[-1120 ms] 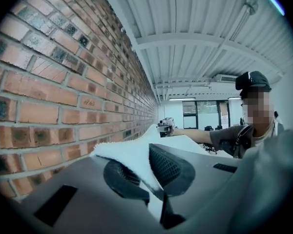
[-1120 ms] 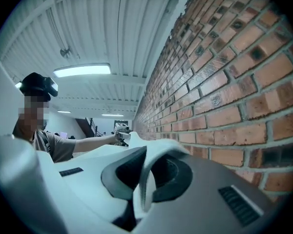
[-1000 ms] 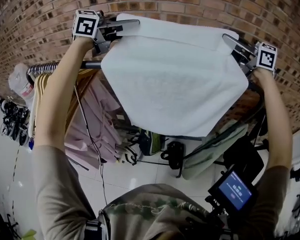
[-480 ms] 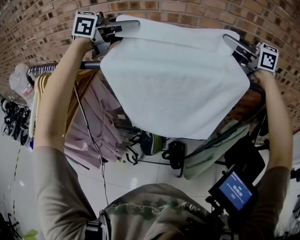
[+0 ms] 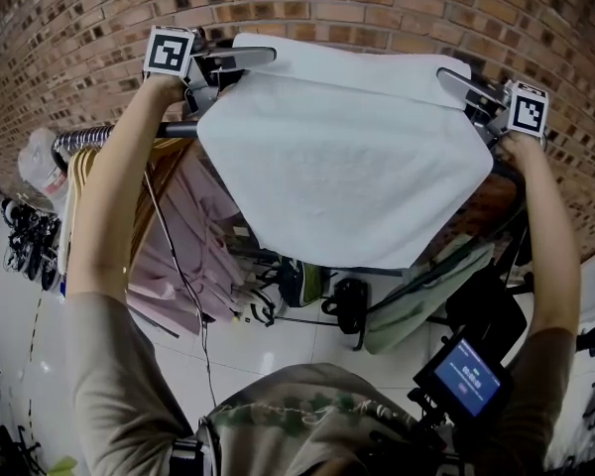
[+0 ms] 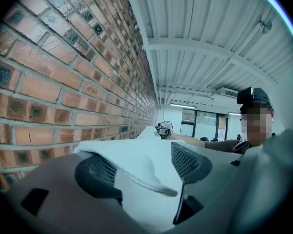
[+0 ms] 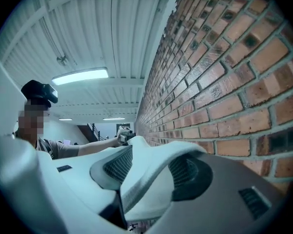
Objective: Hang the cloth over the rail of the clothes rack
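Rail in head view only, behind cloth

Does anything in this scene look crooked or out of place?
The white cloth hangs skewed: its lower edge slants down to a point at the right. The left gripper and right gripper are opening, its top corners between their jaws.

The clothes rack's rail crosses the upper frame. A white cloth drapes over its middle. At left, hangers with pink garments hang from it.
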The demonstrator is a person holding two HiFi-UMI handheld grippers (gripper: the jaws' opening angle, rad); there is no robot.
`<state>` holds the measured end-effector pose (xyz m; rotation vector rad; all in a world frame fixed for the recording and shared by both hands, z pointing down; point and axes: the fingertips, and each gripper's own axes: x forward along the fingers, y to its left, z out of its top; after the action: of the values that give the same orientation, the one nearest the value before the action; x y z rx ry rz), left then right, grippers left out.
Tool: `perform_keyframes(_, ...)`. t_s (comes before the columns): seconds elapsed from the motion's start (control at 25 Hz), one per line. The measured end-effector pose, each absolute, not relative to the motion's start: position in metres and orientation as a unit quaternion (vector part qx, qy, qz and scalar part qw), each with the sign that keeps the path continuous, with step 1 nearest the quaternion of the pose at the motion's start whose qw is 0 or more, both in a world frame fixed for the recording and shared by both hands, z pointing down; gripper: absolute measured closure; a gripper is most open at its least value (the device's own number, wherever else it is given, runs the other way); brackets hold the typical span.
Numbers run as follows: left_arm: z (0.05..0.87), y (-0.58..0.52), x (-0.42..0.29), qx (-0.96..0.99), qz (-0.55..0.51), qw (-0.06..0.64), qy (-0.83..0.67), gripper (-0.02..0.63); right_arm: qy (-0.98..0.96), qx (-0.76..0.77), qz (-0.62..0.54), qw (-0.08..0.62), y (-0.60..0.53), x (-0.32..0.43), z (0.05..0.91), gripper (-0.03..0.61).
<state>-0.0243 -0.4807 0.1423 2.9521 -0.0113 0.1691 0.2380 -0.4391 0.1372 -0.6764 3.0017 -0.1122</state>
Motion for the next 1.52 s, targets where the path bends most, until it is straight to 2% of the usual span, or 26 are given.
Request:
perform_keyframes(0.08,0.145,-0.478,-0.023,0.993,0.059,0.106,-0.001,0.253,0.973,-0.224,-0.042,0.034,-0.44,0.238,0.137,0.341)
perform_keyframes(0.16,0.149,-0.478,-0.023,0.992,0.067,0.111,-0.004,0.252,0.972,-0.229,-0.046,0.032,-0.441,0.239,0.139,0.305)
perform_keyframes(0.44,0.163,-0.483,-0.026,0.987,0.088,0.133,-0.028,0.252,0.962,-0.263,-0.056,0.043,-0.451,0.249,0.137,0.305)
perform_keyframes(0.72,0.175,-0.482,-0.024,0.985,0.117,0.122,-0.036,0.25,0.949,-0.297,-0.084,0.067,-0.464,0.265,0.137,0.305)
perform_keyframes(0.92,0.17,-0.481,-0.021,0.988,0.11,0.101,-0.031,0.25,0.945,-0.302,-0.118,0.035,-0.472,0.262,0.154,0.305)
perform_keyframes(1.36,0.164,-0.472,-0.02,0.991,0.098,0.086,-0.018,0.251,0.94,-0.324,-0.107,0.018,-0.478,0.266,0.157,0.305)
perform_keyframes(1.52,0.156,-0.46,-0.015,0.994,0.094,0.059,0.003,0.252,0.951,-0.286,-0.118,0.014,-0.466,0.251,0.161,0.305)
